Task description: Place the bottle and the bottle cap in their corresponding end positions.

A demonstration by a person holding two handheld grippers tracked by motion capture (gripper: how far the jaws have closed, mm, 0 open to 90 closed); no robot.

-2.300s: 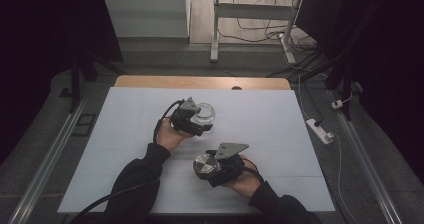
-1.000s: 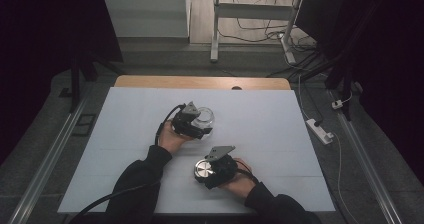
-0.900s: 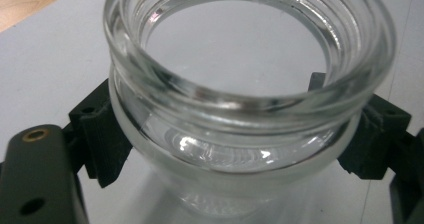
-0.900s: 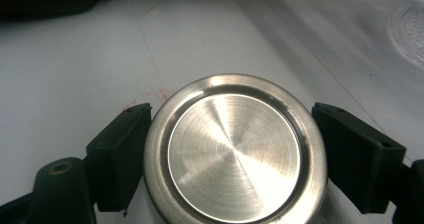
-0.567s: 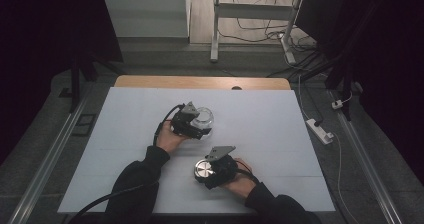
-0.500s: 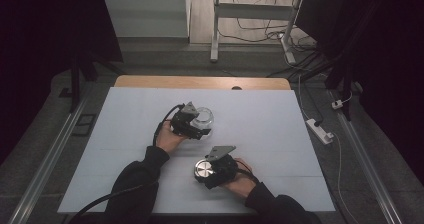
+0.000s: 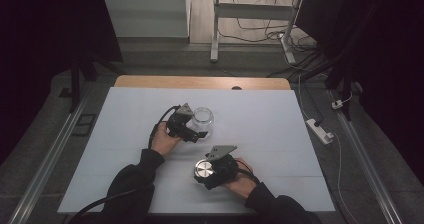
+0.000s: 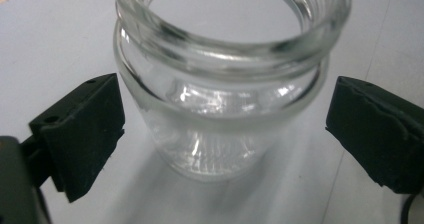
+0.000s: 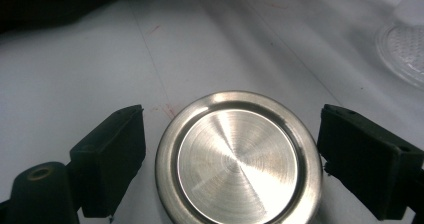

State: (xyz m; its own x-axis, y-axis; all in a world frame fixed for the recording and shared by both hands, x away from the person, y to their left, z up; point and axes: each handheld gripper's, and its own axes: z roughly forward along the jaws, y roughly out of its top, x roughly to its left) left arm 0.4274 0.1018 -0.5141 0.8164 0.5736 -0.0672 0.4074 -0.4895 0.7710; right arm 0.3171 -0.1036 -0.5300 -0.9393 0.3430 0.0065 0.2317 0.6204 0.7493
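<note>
Left gripper view: jar [image 8: 225,84] threads, lidless; left gripper [image 8: 225,129] jaws just opening, clear of glass; right gripper [image 9: 230,159] jaws just opening, flanking steel lid [image 9: 237,159], untouched

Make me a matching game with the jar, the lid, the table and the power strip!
Things:
1. jar
2. lid
3. table
4. power strip

Descriptions:
A. white, on the floor beside the table
B. shiny metal, lying flat
C. clear glass, no top on
D. pale flat sheet with a wooden far edge

Pairs: 1-C, 2-B, 3-D, 4-A
</note>
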